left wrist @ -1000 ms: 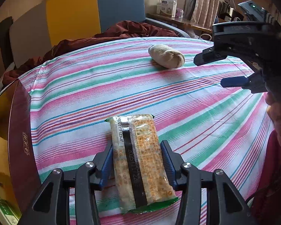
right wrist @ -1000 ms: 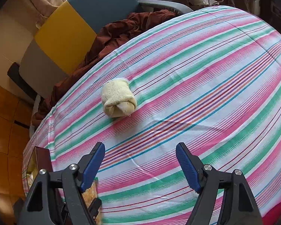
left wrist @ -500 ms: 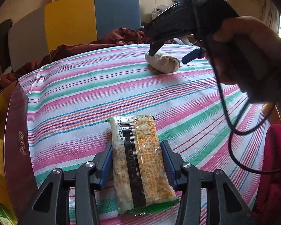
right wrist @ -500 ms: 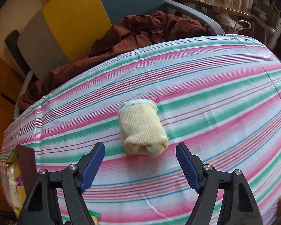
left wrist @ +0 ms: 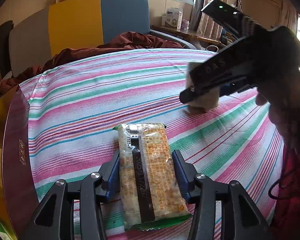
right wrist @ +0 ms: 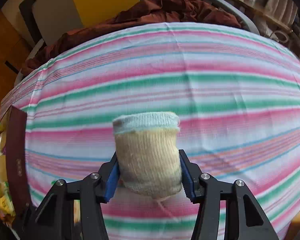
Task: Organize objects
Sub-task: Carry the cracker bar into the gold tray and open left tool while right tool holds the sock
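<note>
My left gripper is shut on a flat snack packet, orange and clear with a black strip, held just above the striped tablecloth. My right gripper is shut on a rolled cream sock with a pale blue cuff, its blue pads pressing both sides. In the left wrist view the right gripper body covers most of the sock at the right of the table.
A dark red open box with packets inside stands at the table's left edge; it also shows in the right wrist view. A yellow and blue chair with a maroon cloth stands behind the table.
My right gripper came down around the sock and closed on it. My left gripper kept the snack packet and shifted only slightly.
</note>
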Demonstrator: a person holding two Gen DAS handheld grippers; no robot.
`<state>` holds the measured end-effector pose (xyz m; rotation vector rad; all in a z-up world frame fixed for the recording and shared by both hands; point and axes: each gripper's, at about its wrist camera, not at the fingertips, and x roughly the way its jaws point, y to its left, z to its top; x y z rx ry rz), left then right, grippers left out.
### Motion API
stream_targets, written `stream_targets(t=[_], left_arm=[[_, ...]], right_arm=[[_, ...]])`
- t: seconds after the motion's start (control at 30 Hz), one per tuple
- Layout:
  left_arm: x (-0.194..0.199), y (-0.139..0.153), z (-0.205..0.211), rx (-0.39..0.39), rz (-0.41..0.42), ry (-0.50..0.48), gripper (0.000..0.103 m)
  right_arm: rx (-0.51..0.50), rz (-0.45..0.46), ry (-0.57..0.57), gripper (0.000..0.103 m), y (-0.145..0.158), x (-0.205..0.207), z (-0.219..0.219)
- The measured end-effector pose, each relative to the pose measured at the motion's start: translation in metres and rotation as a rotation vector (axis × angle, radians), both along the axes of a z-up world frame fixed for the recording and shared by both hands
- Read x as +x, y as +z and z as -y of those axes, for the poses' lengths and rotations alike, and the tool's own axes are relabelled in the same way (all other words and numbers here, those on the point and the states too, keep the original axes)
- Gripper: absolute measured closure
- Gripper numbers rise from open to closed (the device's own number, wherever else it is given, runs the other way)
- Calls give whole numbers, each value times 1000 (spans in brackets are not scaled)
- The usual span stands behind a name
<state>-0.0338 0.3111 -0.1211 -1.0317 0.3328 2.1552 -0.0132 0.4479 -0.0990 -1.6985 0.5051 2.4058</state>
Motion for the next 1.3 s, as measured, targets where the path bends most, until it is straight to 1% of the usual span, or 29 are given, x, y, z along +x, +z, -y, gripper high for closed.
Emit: stream_targets(t=[0.07,0.13,0.23,0.33,0.43,0.53,0.57,0.63,0.67,0.83,0.9,1.0,1.2,1.3], left_arm=[[0,0,0,2,1,0,53],[2,1,0,-9,-9,0,53],[4,0,-5,-19,-18,1,53],[7,2,0,-14,-14,2,53],[6,1,-2,-25,-22,2,53],[1,2,2,-9,11,7,55],[-1,5,4,-1,36,14,55],[-4,15,14,31,87,53,55],[-2,26,20,67,87,59,55],[14,91,50,155,-37,44,55],[11,110,69,166,-67,81,55],[0,124,104,152,-93,183,55],[-11,133,189,68,-168,403,55],[-8,133,224,31,-197,489,55]], right_arm=[[11,6,5,51,0,20,7],[42,-2,12,52,0,30,13],[83,-8,17,54,-1,27,15],[133,-15,40,54,-1,25,21],[151,-18,51,54,-2,25,24],[161,-24,61,54,-2,25,25],[166,-27,64,54,-2,23,25],[181,-33,76,54,-3,19,22],[187,-35,82,54,-3,18,23],[217,-42,105,55,-9,10,28],[224,-43,109,55,-9,11,29],[232,-43,115,55,-9,10,29],[252,-45,125,55,-13,5,36],[262,-45,128,55,-13,3,38]])
